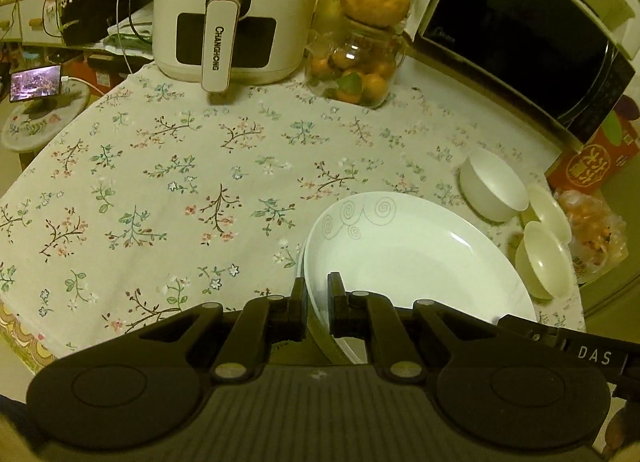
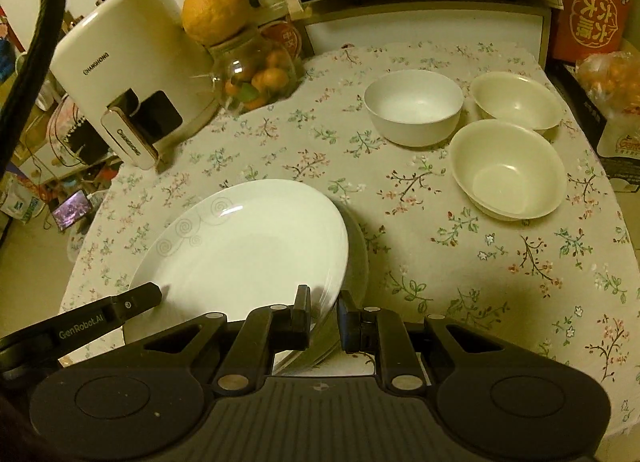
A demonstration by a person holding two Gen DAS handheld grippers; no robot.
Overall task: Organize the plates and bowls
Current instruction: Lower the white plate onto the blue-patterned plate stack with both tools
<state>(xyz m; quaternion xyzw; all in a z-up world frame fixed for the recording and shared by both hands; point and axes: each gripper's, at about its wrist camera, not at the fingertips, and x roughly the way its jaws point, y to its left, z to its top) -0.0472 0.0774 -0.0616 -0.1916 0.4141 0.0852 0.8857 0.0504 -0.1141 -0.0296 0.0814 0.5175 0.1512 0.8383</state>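
Both grippers clamp the rim of the white plate [image 1: 412, 254] with grey spiral marks: the left gripper [image 1: 317, 308] has its jaws nearly closed on the near-left edge, the right gripper [image 2: 324, 316] nearly closed on the near-right edge. The plate sits tilted over a 2nd plate [image 2: 358, 258] whose rim shows beneath it, on the floral tablecloth [image 2: 460, 270]. Beyond, to the right, stand 3 bowls close together: a white bowl [image 2: 414, 106] and 2 cream bowls [image 2: 508, 168], [image 2: 516, 100]
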